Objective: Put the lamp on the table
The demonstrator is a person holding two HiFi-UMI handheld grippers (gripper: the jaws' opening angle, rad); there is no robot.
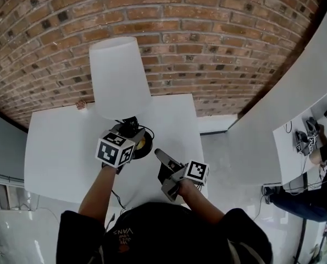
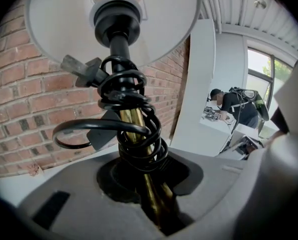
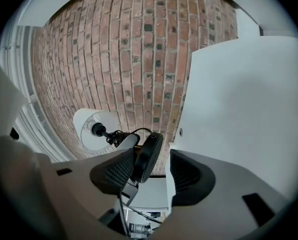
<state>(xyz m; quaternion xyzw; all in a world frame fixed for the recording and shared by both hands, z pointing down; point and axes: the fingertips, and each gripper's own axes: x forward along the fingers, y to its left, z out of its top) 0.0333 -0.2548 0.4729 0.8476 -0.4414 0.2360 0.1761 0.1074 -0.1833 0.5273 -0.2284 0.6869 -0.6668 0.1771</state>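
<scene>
The lamp has a white shade (image 1: pixel 119 76), a brass stem (image 2: pixel 138 134) wound with black cord (image 2: pixel 131 109), and a round black base (image 1: pixel 143 143). My left gripper (image 1: pixel 128 130) is shut on the stem just below the cord coil (image 2: pixel 154 204). The base hangs over the white table (image 1: pixel 59 147); whether it touches the top I cannot tell. My right gripper (image 1: pixel 160 166) is open to the right of the base. In the right gripper view the base (image 3: pixel 147 156) shows edge-on between the spread jaws (image 3: pixel 151 173), clear of both pads.
A brick wall (image 1: pixel 207 48) runs behind the table. A white partition (image 1: pixel 295 87) curves along the right, with floor between it and the table's right edge. A person (image 1: pixel 325 153) works at another desk far right. A small reddish thing (image 1: pixel 81 104) lies at the table's back edge.
</scene>
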